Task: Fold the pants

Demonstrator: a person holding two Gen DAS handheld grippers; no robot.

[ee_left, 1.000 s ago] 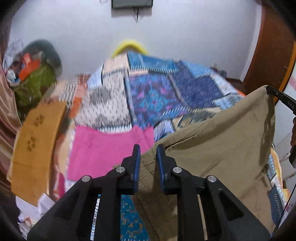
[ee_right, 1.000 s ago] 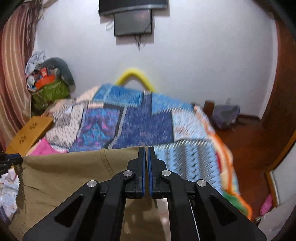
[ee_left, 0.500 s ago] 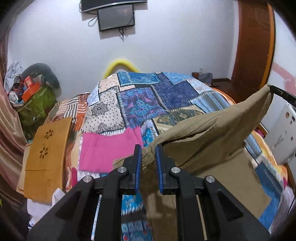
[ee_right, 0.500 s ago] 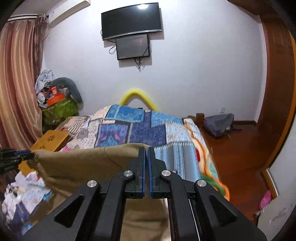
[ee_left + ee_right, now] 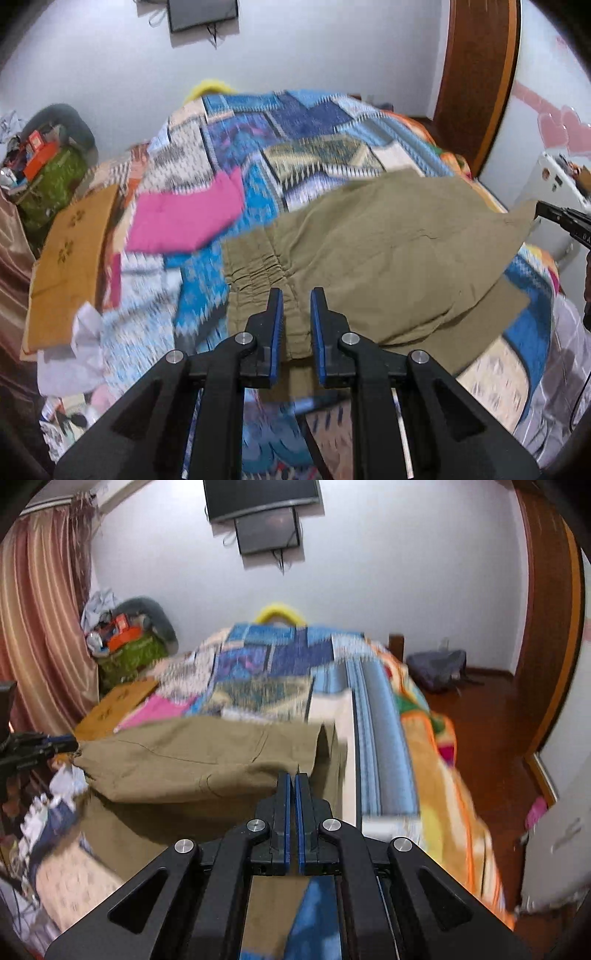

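Note:
Khaki pants (image 5: 388,251) lie spread over the near end of the patchwork bed; they also show in the right wrist view (image 5: 192,760). My left gripper (image 5: 296,295) is shut on the gathered waistband at the pants' left end, with a small gap between its fingers. In the right wrist view it shows at the far left (image 5: 55,744), pinching the pants' left corner. My right gripper (image 5: 296,777) is shut on the pants' right edge. It shows in the left wrist view at the far right (image 5: 554,216), holding that corner up.
A pink cloth (image 5: 184,218) lies on the patchwork bedspread (image 5: 280,133) beyond the pants. An orange-brown board (image 5: 66,258) leans at the bed's left. A cluttered green bag (image 5: 129,653) stands by the curtain. A grey backpack (image 5: 436,668) sits on the wooden floor at right.
Both grippers have come down with the pants. The fabric, held up half a second ago, now lies lower and flatter over the bed.

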